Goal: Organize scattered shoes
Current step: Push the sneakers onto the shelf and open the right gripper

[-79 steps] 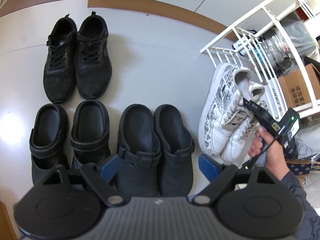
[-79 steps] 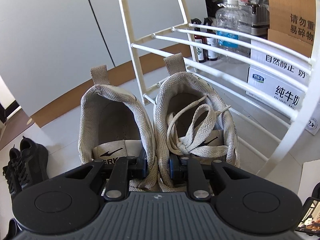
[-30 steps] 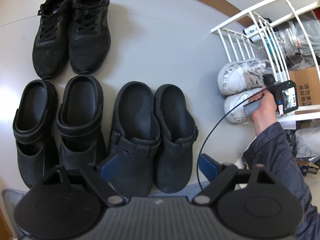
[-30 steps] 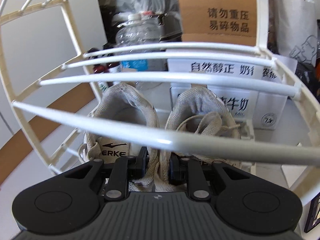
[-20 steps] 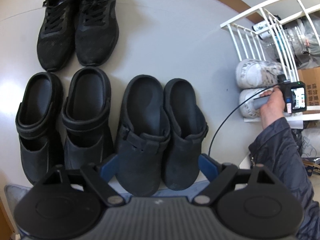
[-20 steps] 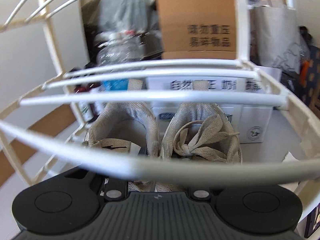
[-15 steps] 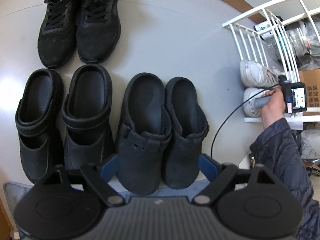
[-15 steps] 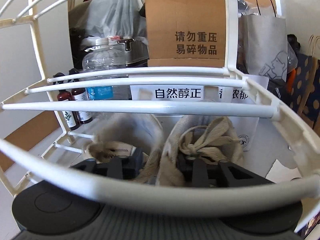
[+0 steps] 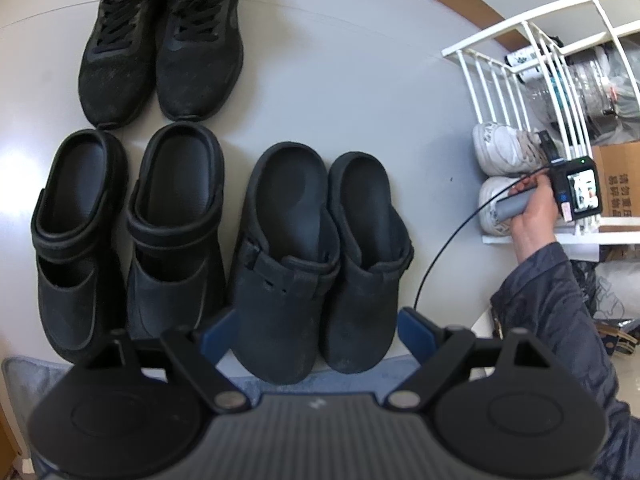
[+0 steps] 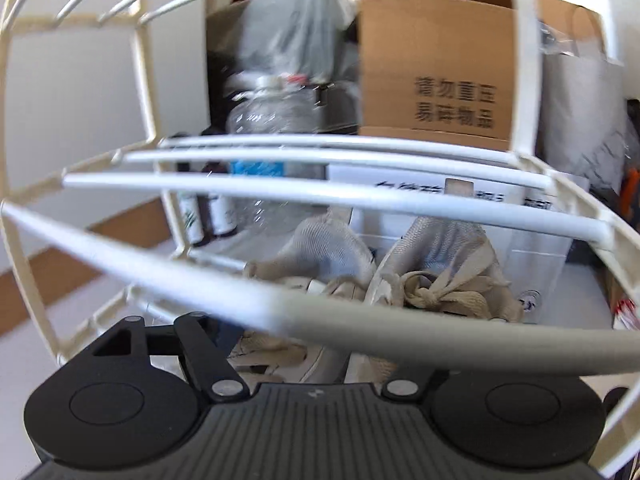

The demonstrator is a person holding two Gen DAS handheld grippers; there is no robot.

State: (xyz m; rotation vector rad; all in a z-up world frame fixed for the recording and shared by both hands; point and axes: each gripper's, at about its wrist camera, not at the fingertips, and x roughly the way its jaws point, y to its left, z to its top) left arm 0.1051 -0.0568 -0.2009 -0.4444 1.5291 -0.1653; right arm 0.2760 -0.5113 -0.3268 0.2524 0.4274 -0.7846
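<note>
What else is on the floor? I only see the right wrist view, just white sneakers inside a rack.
Observer: Three black pairs: sneakers, clogs nearer the rack, and other clogs.
Operator: Are they messy?
Observer: No. Each pair sits side by side. The two clog pairs make a row, and the black sneakers are beyond the other clogs.
Operator: Is the left gripper holding a shoe?
Observer: No. The left gripper hangs over the clogs nearer the rack with its fingers open and nothing between them.
</note>
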